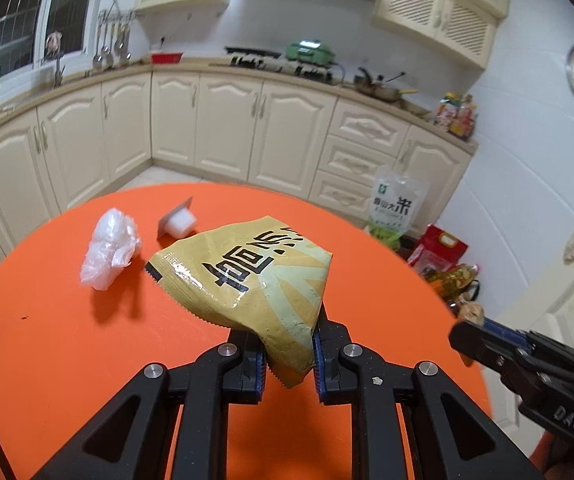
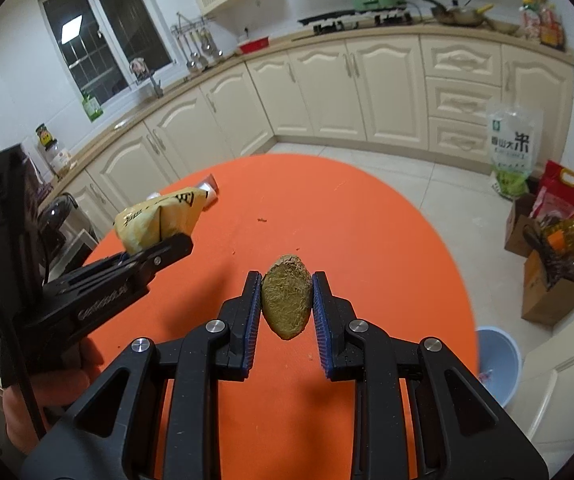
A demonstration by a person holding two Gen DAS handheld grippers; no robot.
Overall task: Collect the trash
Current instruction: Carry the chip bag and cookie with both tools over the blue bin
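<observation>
The left gripper was pinching a yellow-green snack bag by its lower corner, the blue-padded fingers pressed against the crinkled foil from both sides. The bag stood up and away from the jaws, lifted off the round orange table, its black lettering facing the left wrist camera. Beyond it on the tabletop lay a crumpled clear plastic bag, and just beside that, a little farther back, a small white cup with a peeled foil lid tipped on its side; bag and cup were near each other but apart.

The right gripper held a brownish oval husk-like scrap squeezed between its pads, above the near part of the table. From the right wrist view the left gripper reached in from the left with the snack bag raised over the table's far left edge. A few crumbs dotted the orange surface between them.

On the floor to the right of the table, close against its edge, sat a pale blue bucket. Farther off by the cream cabinets stood a rice bag, a red package and brown paper bags.
</observation>
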